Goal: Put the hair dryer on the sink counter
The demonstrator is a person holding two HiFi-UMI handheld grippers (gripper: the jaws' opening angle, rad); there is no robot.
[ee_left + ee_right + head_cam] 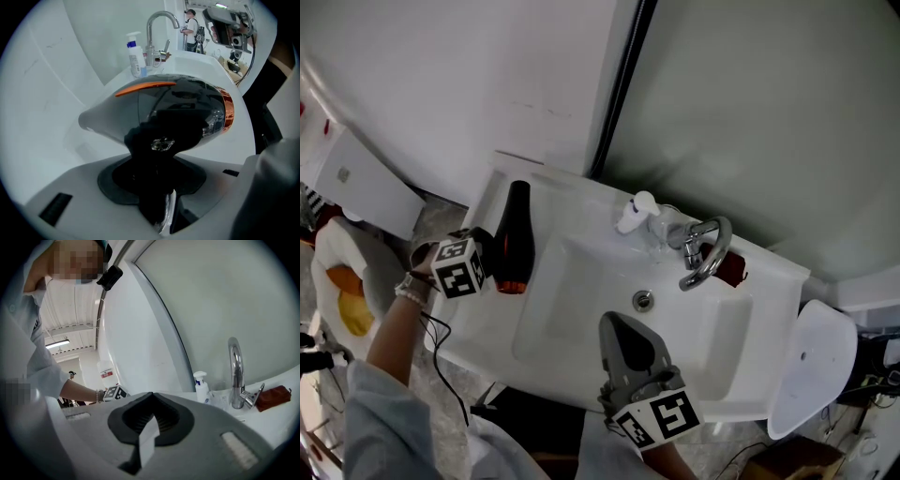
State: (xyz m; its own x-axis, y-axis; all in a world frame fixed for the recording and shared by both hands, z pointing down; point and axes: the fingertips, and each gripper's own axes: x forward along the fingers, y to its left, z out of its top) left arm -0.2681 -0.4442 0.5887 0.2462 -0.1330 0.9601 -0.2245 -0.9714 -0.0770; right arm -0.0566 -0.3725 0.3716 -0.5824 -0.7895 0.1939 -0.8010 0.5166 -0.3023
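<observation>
A black hair dryer (515,236) with a copper ring at its rear lies along the left ledge of the white sink counter (769,281), nozzle toward the wall. My left gripper (490,251) reaches it from the left and is shut on its handle. In the left gripper view the dryer's body (178,112) fills the middle, with the handle (150,187) running down between the jaws. Whether the dryer rests on the ledge I cannot tell. My right gripper (616,323) hovers over the basin's front edge, its jaws (150,397) shut together on nothing.
A white pump bottle (634,212), a chrome faucet (706,251) and a dark red thing (732,269) stand along the back of the basin. The drain (643,300) sits mid-basin. The dryer's cord (441,342) hangs off the left side. A white rounded fixture (811,366) stands to the right.
</observation>
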